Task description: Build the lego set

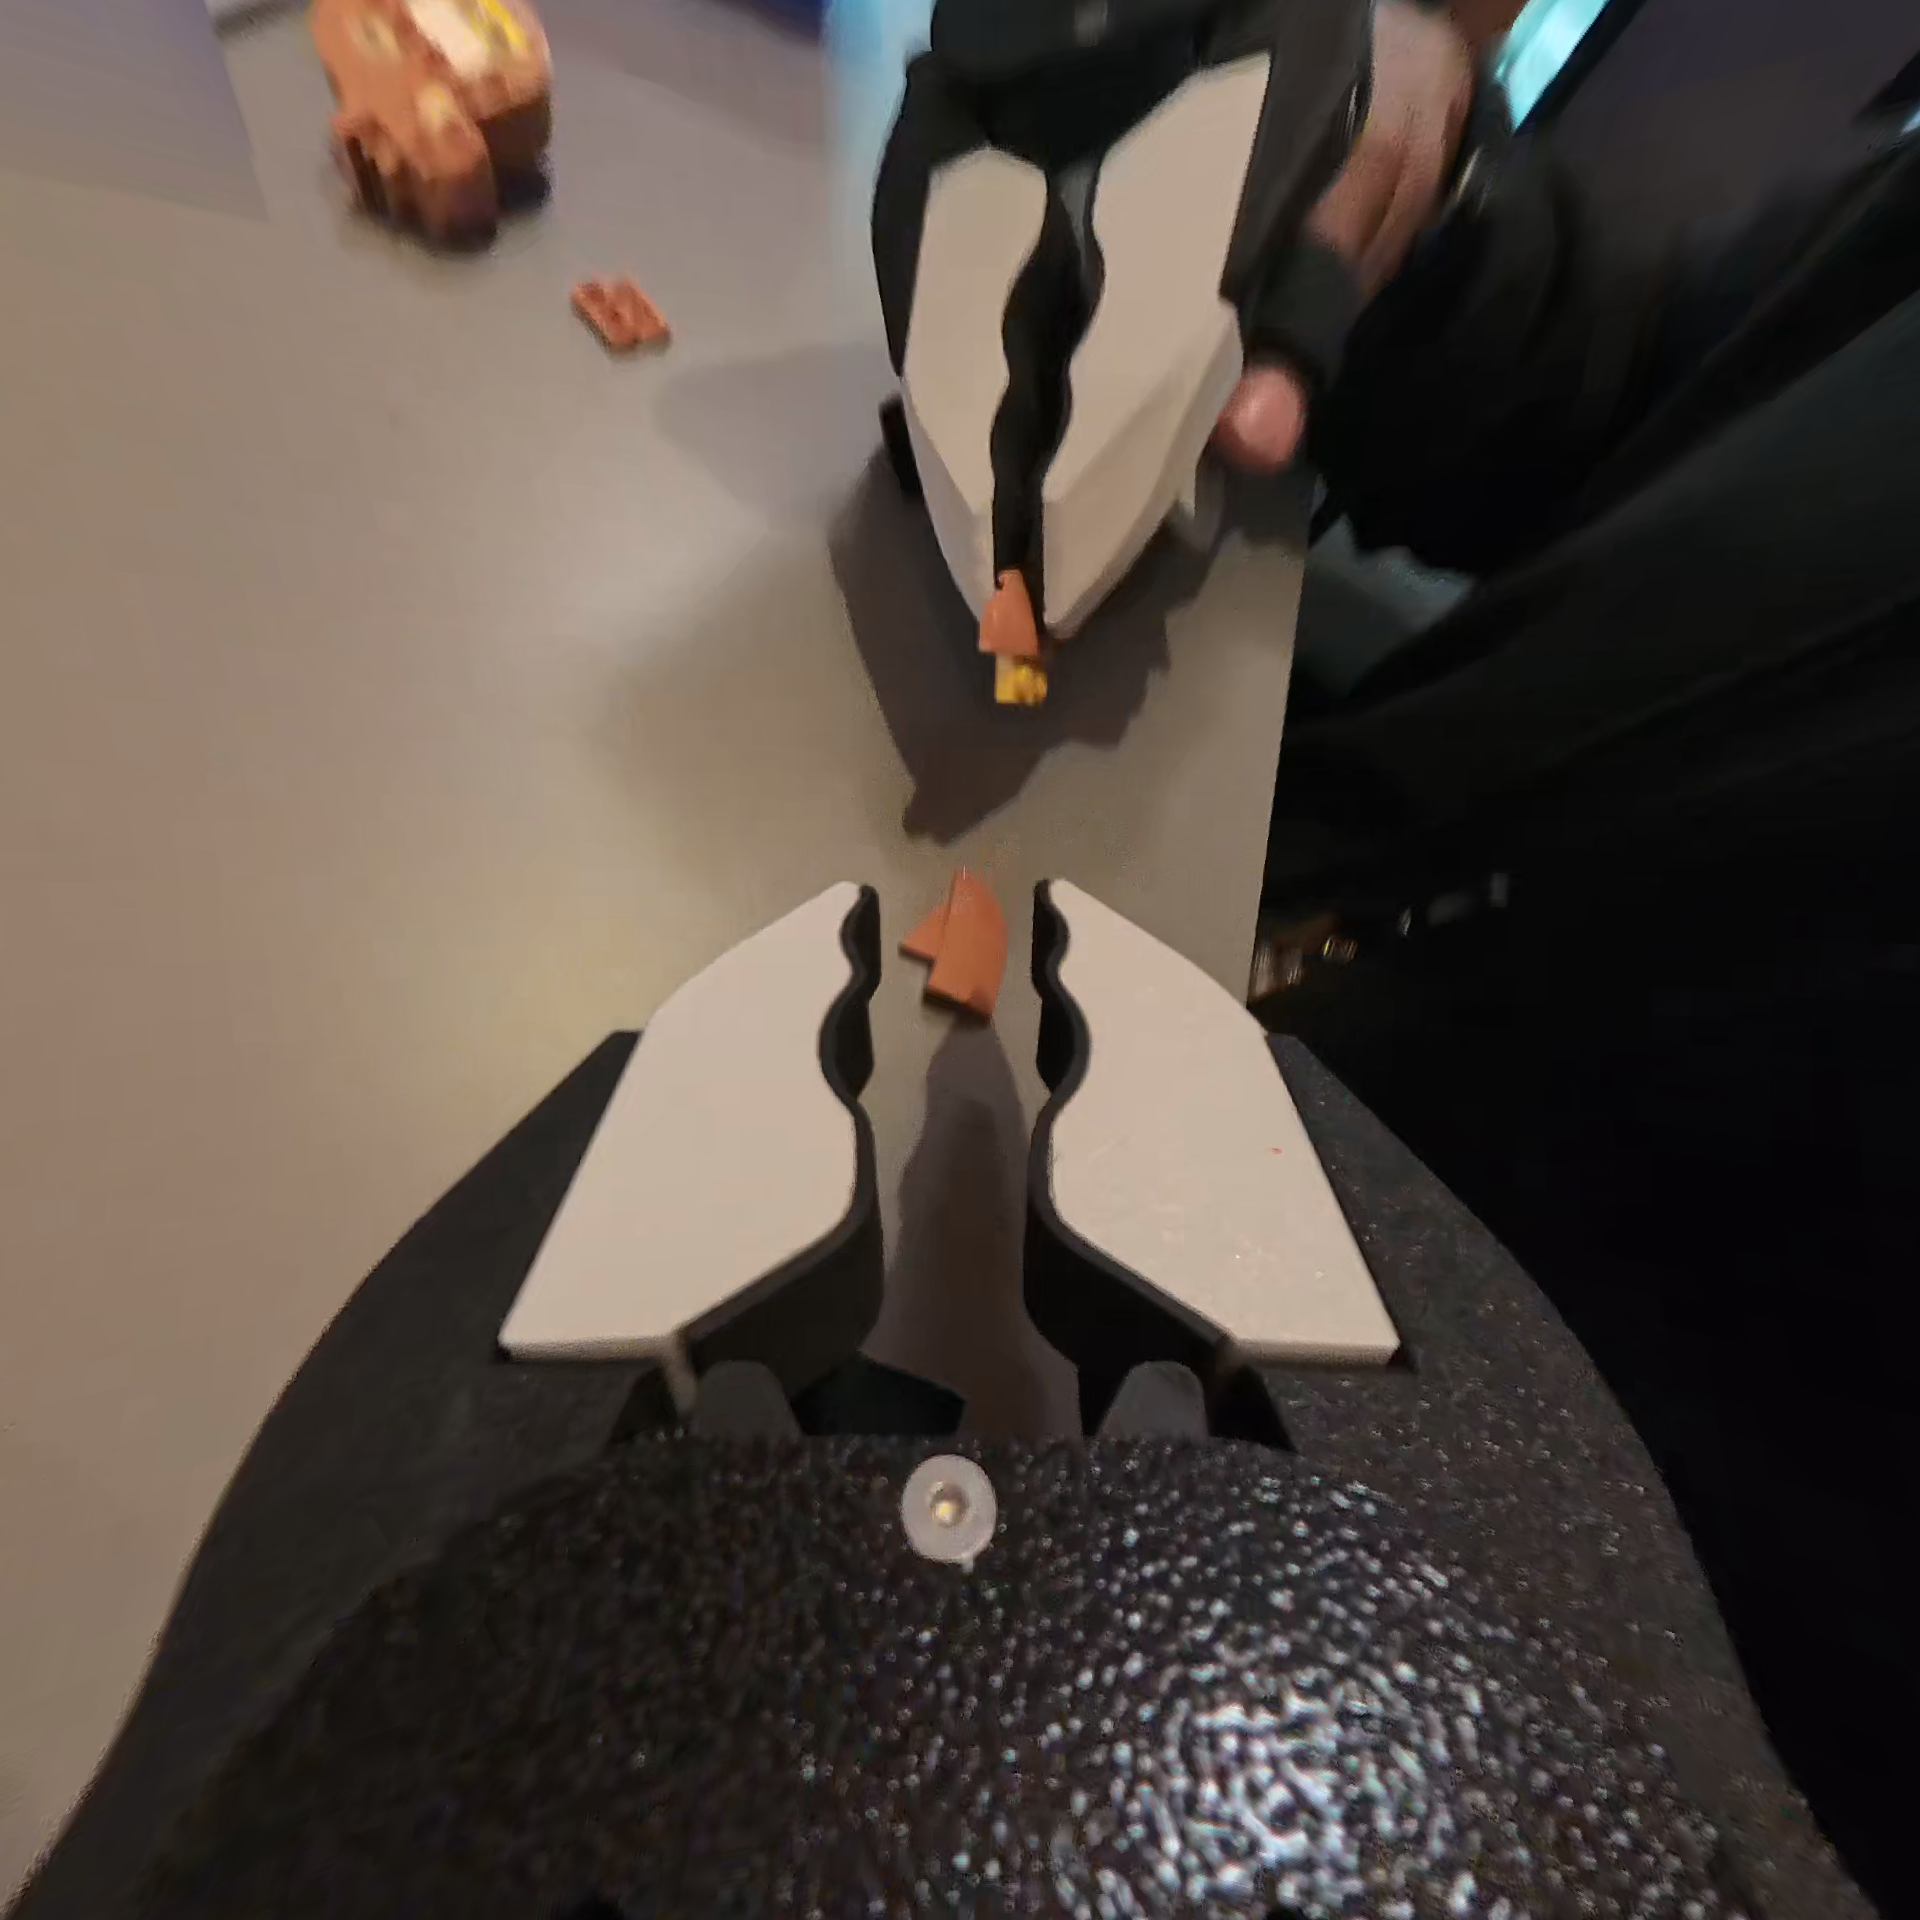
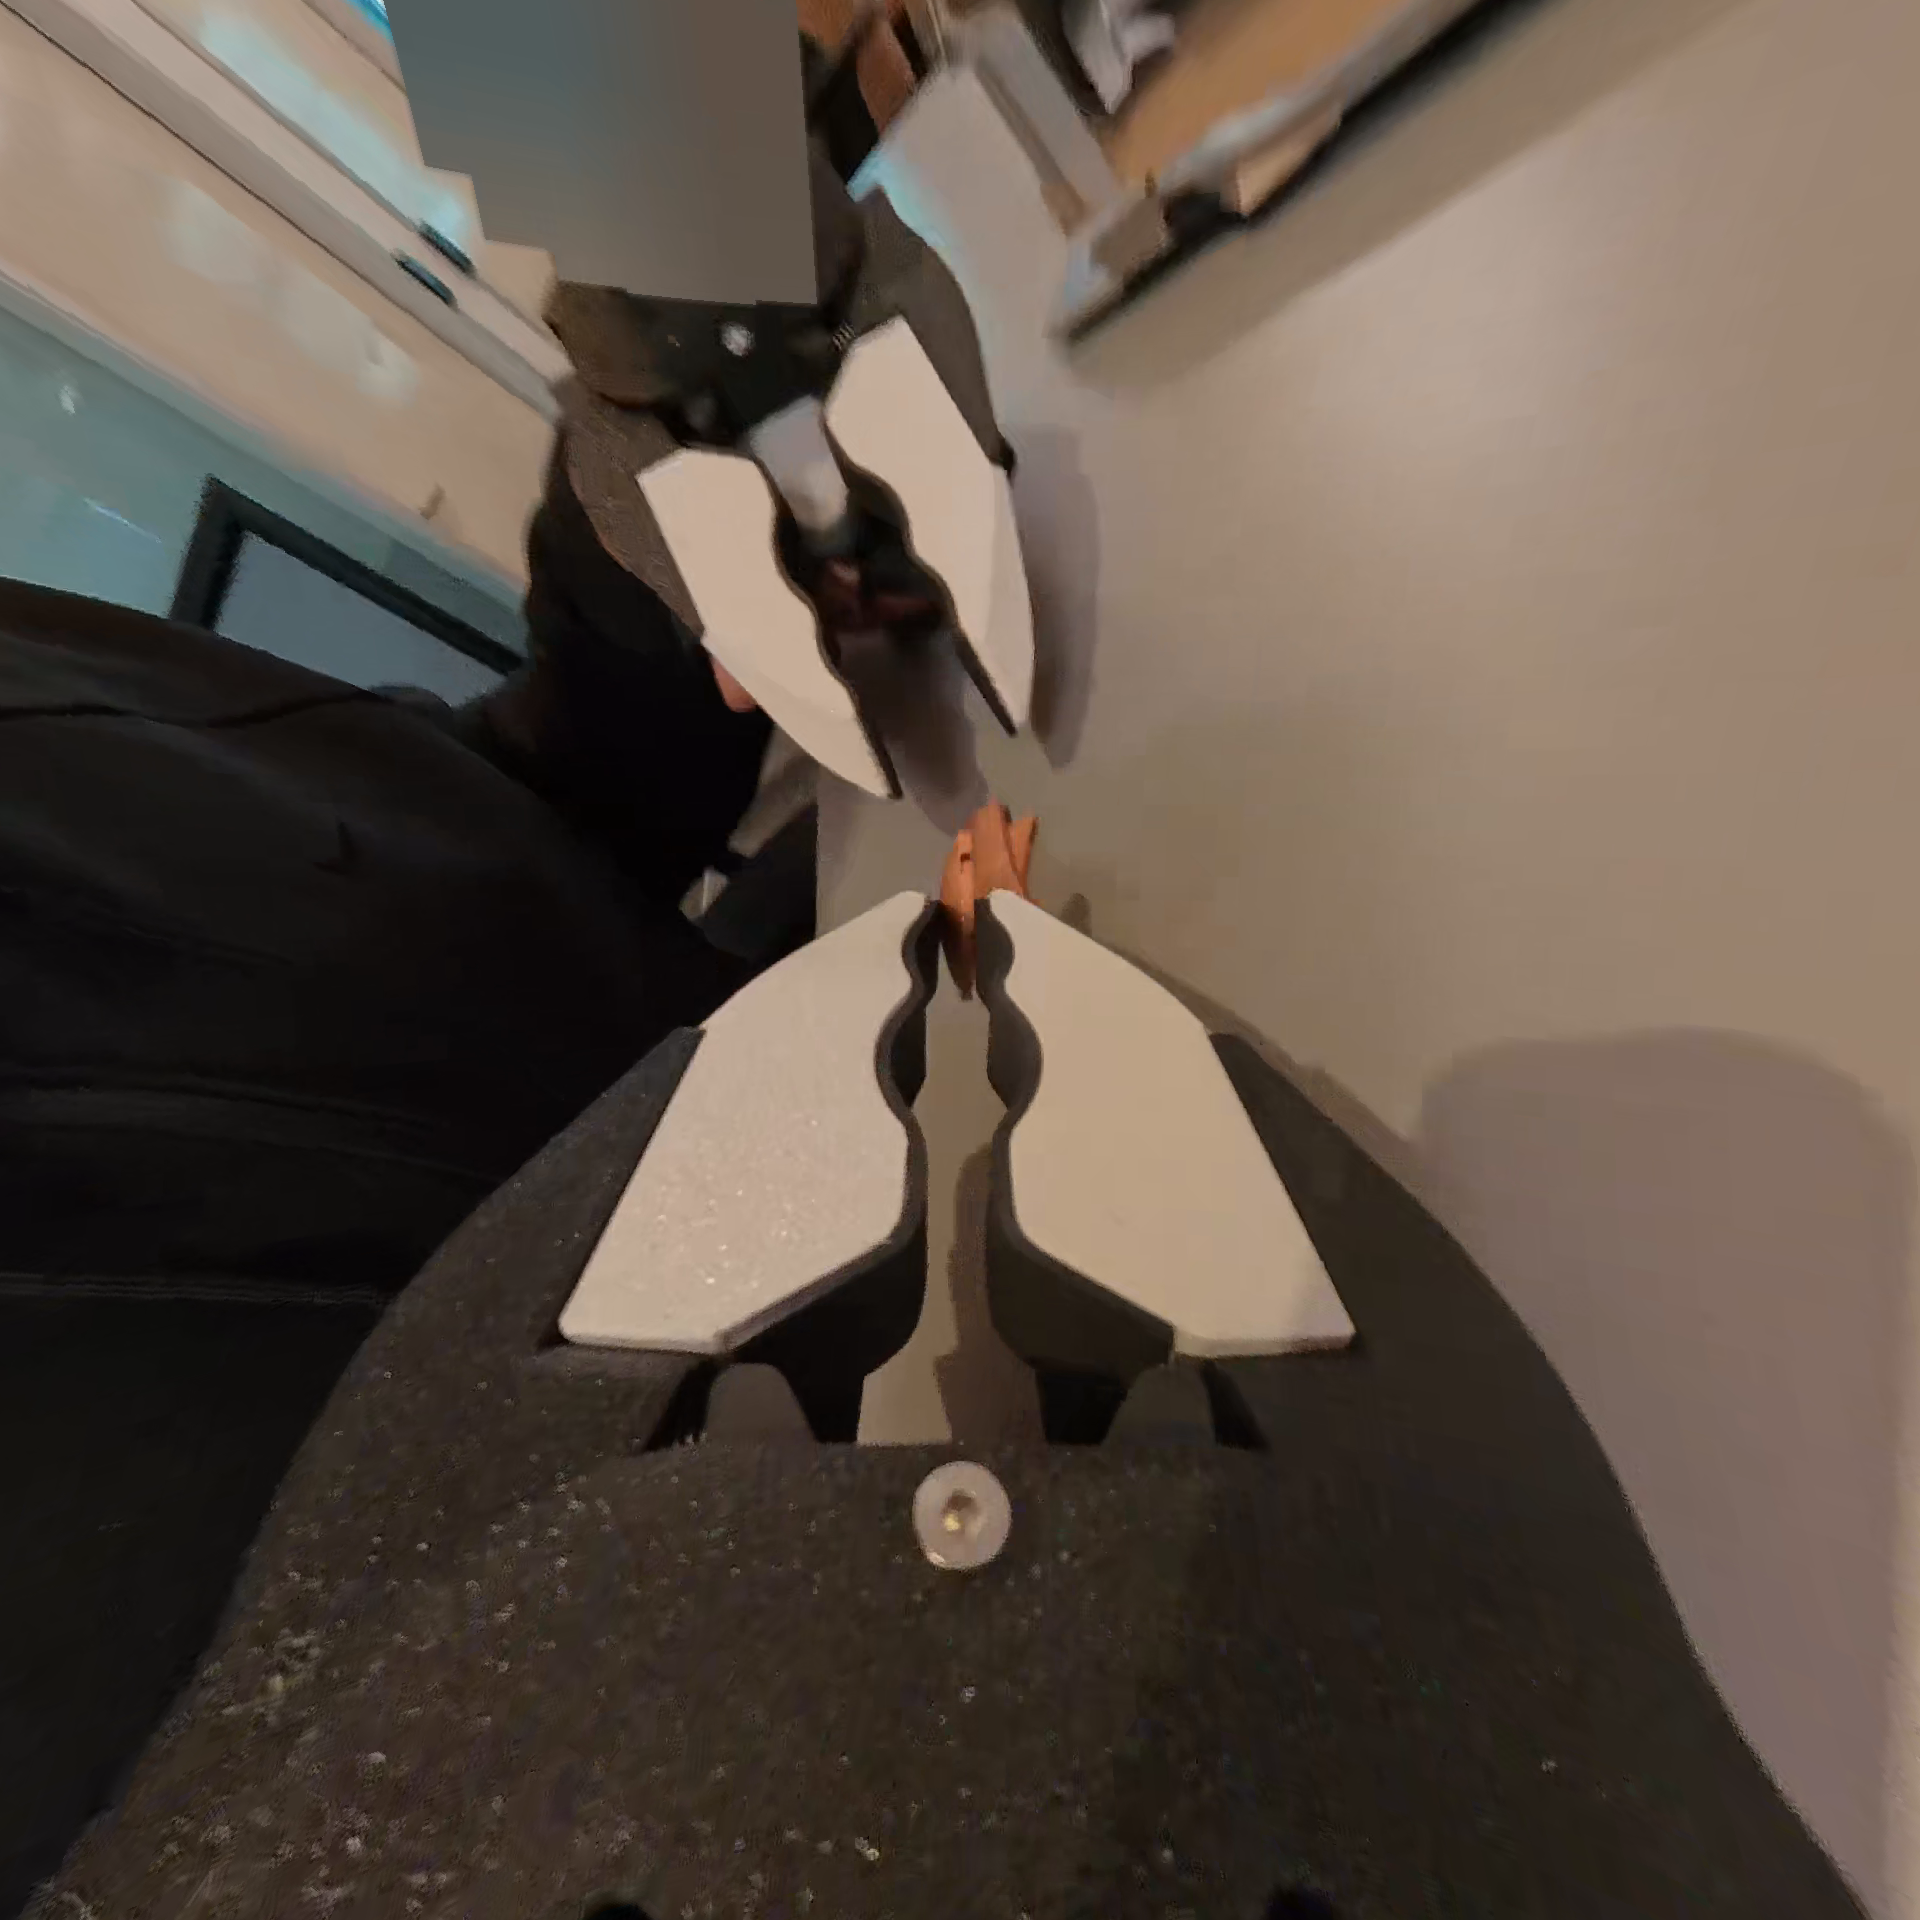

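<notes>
In the left wrist view my left gripper [image 1: 956,896] is open. A small orange-brown wedge piece [image 1: 961,951] sits between its pads with a gap on each side, so neither pad presses on it. My right gripper [image 1: 1023,613] points down at the grey table [image 1: 416,727] farther off, shut on a small brown piece [image 1: 1006,623] with a yellow part [image 1: 1020,681] at its lower end. In the right wrist view my right gripper [image 2: 961,912] is shut on that brown piece [image 2: 961,935]. The open left gripper [image 2: 951,753] hangs just beyond it, near the orange-brown wedge piece [image 2: 1023,847].
A brown brick build [image 1: 436,114] stands at the far left of the table. A small brown studded plate [image 1: 620,312] lies near it. The table's edge [image 1: 1280,727] runs close on the right. A person's hand [image 1: 1262,416] holds the right gripper. The gap from one gripper's tips to the other's is roughly 5 centimetres. From the right gripper's tips to the small brown studded plate [image 1: 620,312] is close to 12 centimetres.
</notes>
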